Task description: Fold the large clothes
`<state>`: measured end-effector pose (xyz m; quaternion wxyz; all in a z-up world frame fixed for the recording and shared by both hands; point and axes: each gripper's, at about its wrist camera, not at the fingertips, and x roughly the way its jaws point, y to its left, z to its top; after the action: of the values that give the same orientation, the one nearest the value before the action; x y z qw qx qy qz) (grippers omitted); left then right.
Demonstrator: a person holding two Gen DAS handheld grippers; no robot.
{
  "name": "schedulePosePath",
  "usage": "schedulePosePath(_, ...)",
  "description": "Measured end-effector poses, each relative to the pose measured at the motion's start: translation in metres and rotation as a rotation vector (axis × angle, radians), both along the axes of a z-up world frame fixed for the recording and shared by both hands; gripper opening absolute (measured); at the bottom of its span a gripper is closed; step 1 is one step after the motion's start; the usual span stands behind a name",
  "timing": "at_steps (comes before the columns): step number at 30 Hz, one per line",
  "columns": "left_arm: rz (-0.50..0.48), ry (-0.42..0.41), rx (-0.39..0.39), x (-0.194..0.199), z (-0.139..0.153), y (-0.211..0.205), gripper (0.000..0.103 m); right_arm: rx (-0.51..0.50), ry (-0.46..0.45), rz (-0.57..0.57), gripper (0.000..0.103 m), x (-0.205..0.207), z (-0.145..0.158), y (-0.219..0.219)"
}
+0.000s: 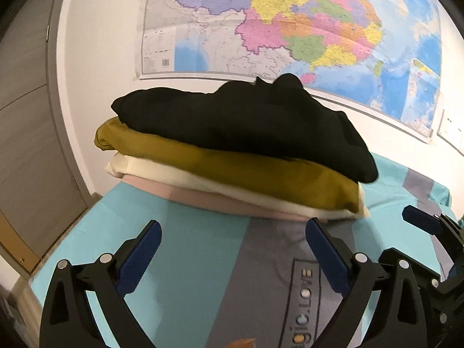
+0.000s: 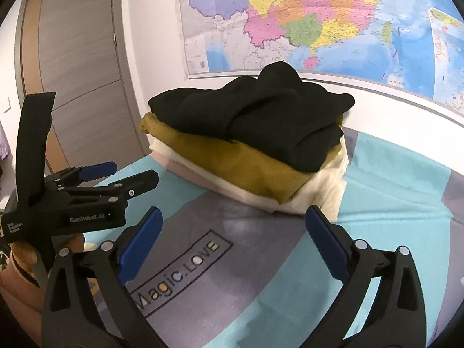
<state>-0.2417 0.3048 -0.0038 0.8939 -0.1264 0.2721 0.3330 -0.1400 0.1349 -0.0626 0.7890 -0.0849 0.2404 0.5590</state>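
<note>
A big map (image 1: 290, 23) hangs on the wall behind a bed (image 2: 406, 191) with a turquoise and grey cover. On its far part lies a stack of folded clothes (image 1: 232, 156): black on top, then mustard, cream, pink. Left tongs (image 1: 233, 242) and right tongs (image 2: 232, 229) are spread wide, empty, just before the stack.

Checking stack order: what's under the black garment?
Under the black garment lie a mustard one, then a cream one, then a pink edge, on the teal-grey sheet. The pile hides any further layers.
</note>
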Motion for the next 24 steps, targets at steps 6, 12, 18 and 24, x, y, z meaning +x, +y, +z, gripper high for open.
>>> schedulePosePath(6,0.001,0.002,0.046,-0.009,0.001,-0.018,0.096,-0.001,-0.004,-0.004,0.097,-0.012,0.000,-0.012)
schedulePosePath(12,-0.003,0.002,0.048,-0.016,0.002,-0.029,0.096,-0.005,-0.003,-0.001,0.097,-0.021,-0.001,-0.020)
schedulePosePath(18,0.009,-0.002,0.054,-0.023,0.004,-0.033,0.096,-0.004,0.008,0.001,0.097,-0.027,-0.003,-0.024)
schedulePosePath(24,0.008,-0.004,0.060,-0.029,0.005,-0.037,0.096,0.002,0.005,0.002,0.097,-0.031,-0.003,-0.025)
